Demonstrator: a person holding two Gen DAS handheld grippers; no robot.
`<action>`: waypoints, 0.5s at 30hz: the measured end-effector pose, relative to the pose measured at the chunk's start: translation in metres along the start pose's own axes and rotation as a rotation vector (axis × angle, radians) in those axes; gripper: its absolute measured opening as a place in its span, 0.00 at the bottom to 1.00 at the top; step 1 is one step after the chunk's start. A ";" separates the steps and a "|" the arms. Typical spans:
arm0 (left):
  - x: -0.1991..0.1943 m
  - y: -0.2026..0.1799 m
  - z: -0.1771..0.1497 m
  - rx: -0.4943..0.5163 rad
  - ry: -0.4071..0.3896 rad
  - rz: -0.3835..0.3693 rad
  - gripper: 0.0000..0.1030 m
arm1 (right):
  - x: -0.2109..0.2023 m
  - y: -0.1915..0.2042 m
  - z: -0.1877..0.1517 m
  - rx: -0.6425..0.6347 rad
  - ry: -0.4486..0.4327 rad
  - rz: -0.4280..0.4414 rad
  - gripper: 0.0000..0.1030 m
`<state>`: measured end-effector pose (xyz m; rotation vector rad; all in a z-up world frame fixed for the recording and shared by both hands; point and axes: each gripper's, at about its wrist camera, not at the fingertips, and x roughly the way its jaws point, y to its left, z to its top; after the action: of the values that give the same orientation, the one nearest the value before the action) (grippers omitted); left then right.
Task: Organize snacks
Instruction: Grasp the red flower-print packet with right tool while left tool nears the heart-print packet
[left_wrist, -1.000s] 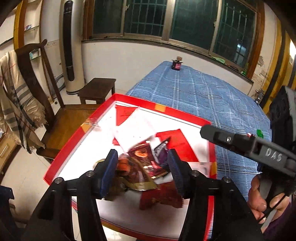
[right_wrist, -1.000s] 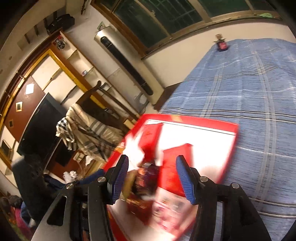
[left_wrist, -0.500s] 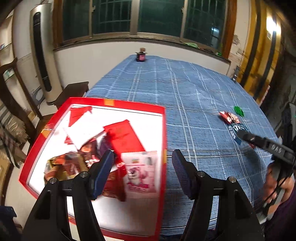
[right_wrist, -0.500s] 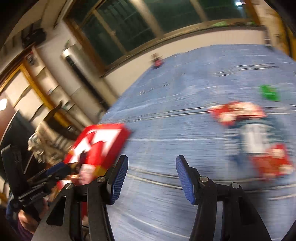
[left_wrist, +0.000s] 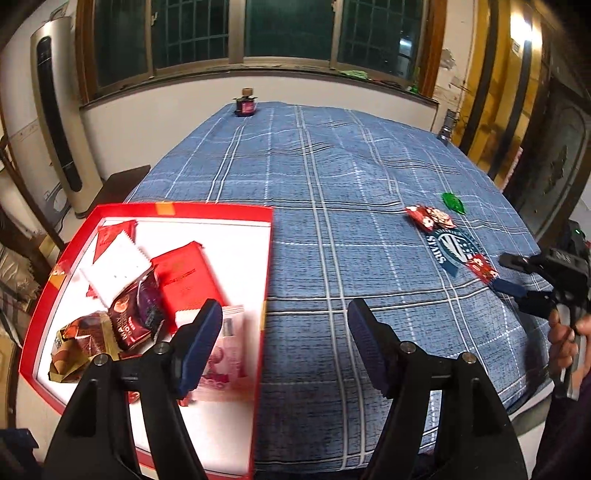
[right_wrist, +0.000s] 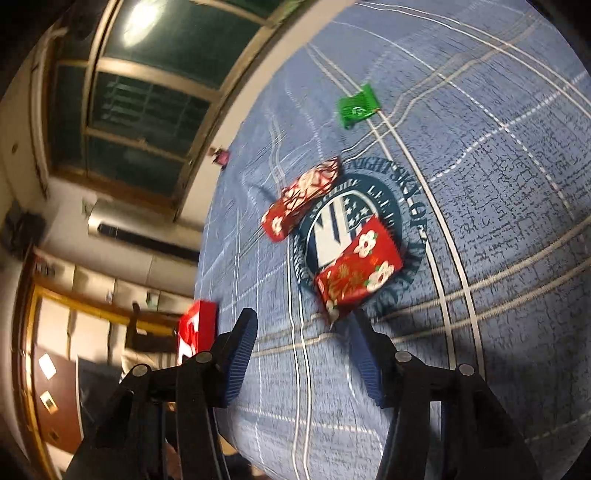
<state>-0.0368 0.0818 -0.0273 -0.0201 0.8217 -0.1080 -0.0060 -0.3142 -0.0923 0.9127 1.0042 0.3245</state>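
On the blue plaid tablecloth (left_wrist: 332, 206) a round dark-teal emblem (right_wrist: 354, 236) is printed; "SKY OF" can be read on its rim in the right wrist view, the rest being too blurred. Two red flower-printed snack packets lie on it: the nearer packet (right_wrist: 360, 269) covers the emblem's lower side, the farther packet (right_wrist: 301, 197) overlaps its upper left rim. A green wrapper (right_wrist: 357, 105) sits apart beyond them, toward the table's far right side.

The right gripper (right_wrist: 301, 354) hangs low over the cloth with its jaws wide apart and nothing between them; its right blue pad's tip is just beside the nearer packet's corner. In the left wrist view it comes in from the right edge, a hand (left_wrist: 563, 341) gripping its handle.

The left gripper (left_wrist: 284, 338) is also spread wide and empty, straddling the right rim of the red tray (left_wrist: 267, 258) at the table's near left corner. Inside lie a red pouch (left_wrist: 186, 275), a white packet (left_wrist: 116, 266) and a dark packet (left_wrist: 127, 319), lettering unreadable. Open cloth stretches between tray and emblem.
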 end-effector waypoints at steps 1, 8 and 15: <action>-0.001 -0.003 0.001 0.004 0.000 -0.008 0.68 | 0.004 -0.001 0.002 0.027 -0.002 -0.023 0.52; 0.000 -0.017 0.008 0.032 0.007 -0.031 0.68 | 0.022 0.005 0.017 0.033 -0.015 -0.110 0.49; 0.010 -0.040 0.018 0.079 0.028 -0.068 0.68 | 0.046 0.021 0.033 -0.082 0.026 -0.196 0.19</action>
<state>-0.0208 0.0410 -0.0198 0.0283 0.8441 -0.2051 0.0487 -0.2896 -0.0951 0.7312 1.0870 0.2111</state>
